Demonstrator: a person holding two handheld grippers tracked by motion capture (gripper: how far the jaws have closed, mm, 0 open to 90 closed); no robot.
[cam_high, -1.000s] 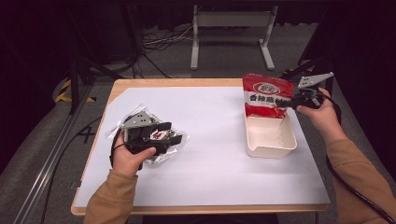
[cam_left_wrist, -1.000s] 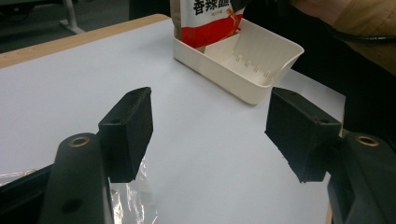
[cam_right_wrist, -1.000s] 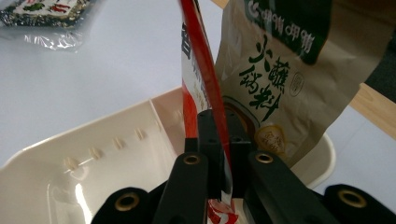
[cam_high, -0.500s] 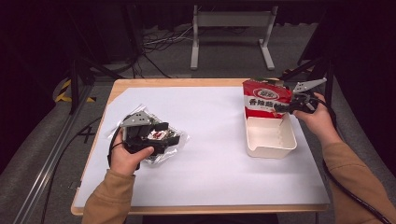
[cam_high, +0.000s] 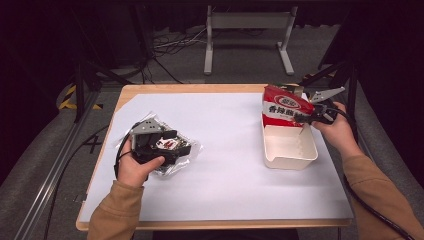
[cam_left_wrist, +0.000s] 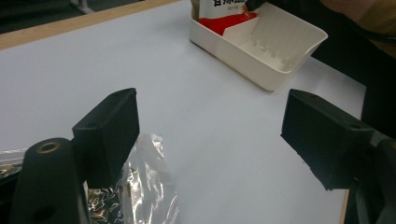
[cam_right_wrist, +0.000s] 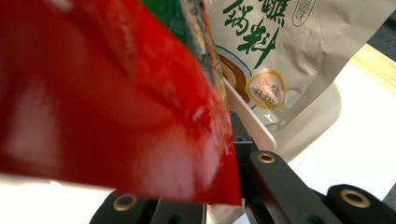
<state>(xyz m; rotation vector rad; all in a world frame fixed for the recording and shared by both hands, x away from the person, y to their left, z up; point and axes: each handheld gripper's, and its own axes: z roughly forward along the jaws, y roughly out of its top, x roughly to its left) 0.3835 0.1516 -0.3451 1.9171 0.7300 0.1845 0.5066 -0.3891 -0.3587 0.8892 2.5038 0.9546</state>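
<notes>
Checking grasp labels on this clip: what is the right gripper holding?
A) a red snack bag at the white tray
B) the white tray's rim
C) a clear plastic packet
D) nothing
A: in the high view the right gripper is closed on the red snack bag, held upright at the far end of the white tray.

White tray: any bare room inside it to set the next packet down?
The white tray is bare in its near half. Its far end is crowded by the red packet held in the right hand-held gripper. The table is bare between tray and clear packet.
</notes>
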